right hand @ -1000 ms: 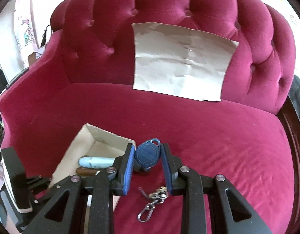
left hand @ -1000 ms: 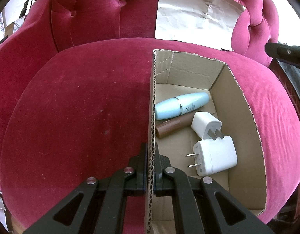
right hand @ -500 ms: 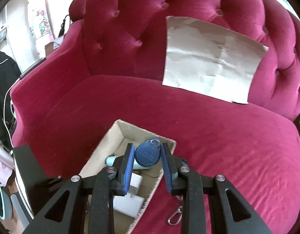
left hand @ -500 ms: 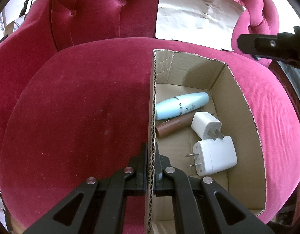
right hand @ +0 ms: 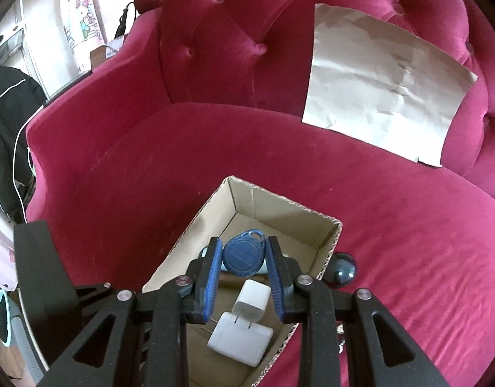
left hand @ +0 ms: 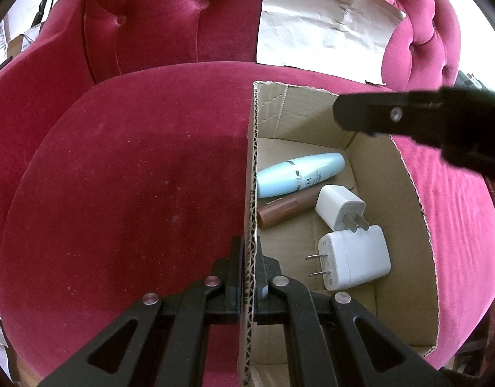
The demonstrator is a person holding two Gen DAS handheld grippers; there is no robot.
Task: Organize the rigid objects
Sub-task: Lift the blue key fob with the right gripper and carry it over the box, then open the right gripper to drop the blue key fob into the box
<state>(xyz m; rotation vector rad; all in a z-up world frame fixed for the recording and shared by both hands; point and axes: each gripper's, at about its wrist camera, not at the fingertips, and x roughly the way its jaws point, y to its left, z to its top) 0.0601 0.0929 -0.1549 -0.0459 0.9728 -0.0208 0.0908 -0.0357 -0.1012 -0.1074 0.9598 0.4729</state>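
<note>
So there's this crumpled sheet of tan paper (right hand: 386, 96) leaning on the back of a tufted crimson velvet sofa (right hand: 150, 167). On the seat sits an open corrugated cardboard box (left hand: 418, 213); the left gripper (left hand: 249, 277) pinches its near wall. Inside lie a pale blue bottle (left hand: 299, 174), a brown tube (left hand: 286, 208) and two white plug chargers (left hand: 354, 261). The right gripper (right hand: 242, 258) clamps a round blue plastic key fob (right hand: 244, 254) above the box.

Bright daylight, sharp focus, fisheye-bent dark corners.
</note>
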